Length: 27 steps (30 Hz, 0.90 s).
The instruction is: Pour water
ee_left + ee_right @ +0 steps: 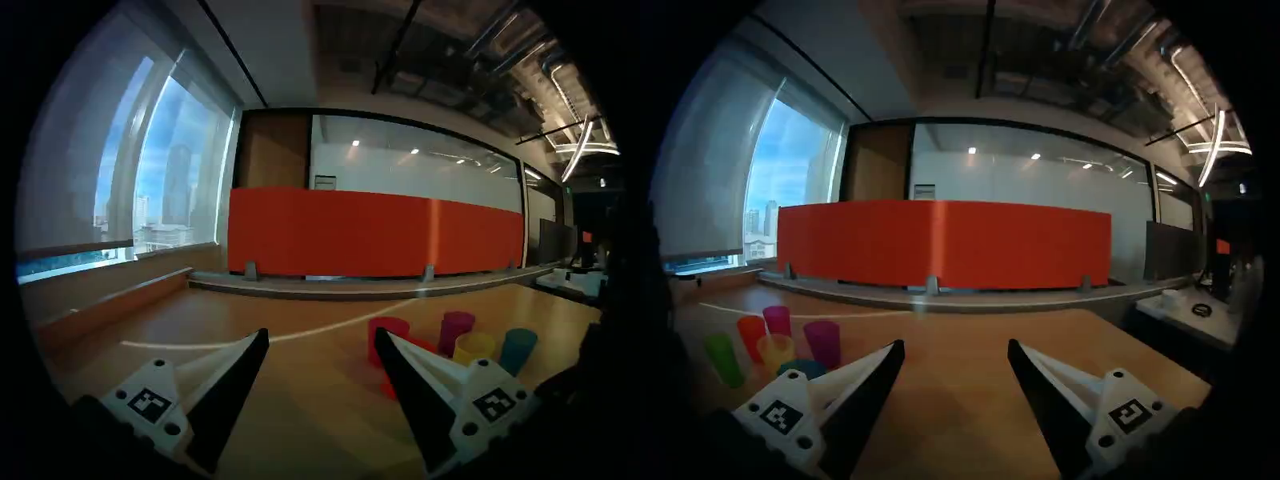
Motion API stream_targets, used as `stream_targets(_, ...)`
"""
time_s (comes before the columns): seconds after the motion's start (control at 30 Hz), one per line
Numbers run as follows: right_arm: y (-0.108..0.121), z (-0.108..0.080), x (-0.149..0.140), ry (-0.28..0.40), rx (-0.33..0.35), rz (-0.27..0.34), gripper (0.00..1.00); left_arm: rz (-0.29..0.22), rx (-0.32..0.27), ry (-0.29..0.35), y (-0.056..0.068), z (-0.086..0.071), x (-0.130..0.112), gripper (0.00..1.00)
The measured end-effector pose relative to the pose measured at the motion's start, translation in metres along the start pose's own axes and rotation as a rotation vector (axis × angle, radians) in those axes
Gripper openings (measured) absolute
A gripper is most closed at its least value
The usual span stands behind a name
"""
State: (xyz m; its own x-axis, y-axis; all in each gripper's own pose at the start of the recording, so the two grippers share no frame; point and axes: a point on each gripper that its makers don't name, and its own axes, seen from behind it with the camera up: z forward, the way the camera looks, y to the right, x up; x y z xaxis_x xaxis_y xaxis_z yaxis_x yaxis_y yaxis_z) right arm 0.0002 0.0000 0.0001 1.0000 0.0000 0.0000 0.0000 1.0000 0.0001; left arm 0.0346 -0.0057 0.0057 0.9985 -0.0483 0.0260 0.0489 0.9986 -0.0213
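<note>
Several coloured plastic cups stand on the wooden table. In the left gripper view a red cup (387, 337), a magenta cup (456, 330), a yellow cup (474, 348) and a teal cup (518, 350) sit to the right, the red one just beyond the right fingertip. My left gripper (320, 352) is open and holds nothing. In the right gripper view a green cup (722, 358), an orange cup (751, 334), a pink cup (778, 320), a yellow cup (776, 353), a purple cup (823, 342) and a teal cup (802, 369) cluster at the left. My right gripper (956, 360) is open, with nothing between its fingers.
An orange divider panel (372, 232) runs along the table's far edge (336, 286), with a glass wall behind it. Large windows (152, 192) are on the left. A darker desk with small items (1192, 308) stands at the right. Bare tabletop (960, 384) lies ahead of the right gripper.
</note>
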Motion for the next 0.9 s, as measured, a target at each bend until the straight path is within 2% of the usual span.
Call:
stream_targets(0.3,-0.002,0.013,0.039,-0.016,0.033,0.013,1.00,0.030,-0.047,0.005,0.003,0.006,0.063,0.98)
stream_targets(0.4,-0.003,0.015,0.052,-0.032,0.046,0.019,1.00,0.022,-0.058,0.001,0.002,0.008,0.084,0.98)
stream_targets(0.7,-0.011,0.020,0.107,-0.021,0.088,-0.012,1.00,0.015,-0.097,-0.022,0.003,0.017,0.133,0.98)
stream_targets(0.9,-0.017,0.025,0.138,-0.022,0.117,0.012,1.00,0.034,-0.135,-0.010,0.010,0.022,0.158,0.98)
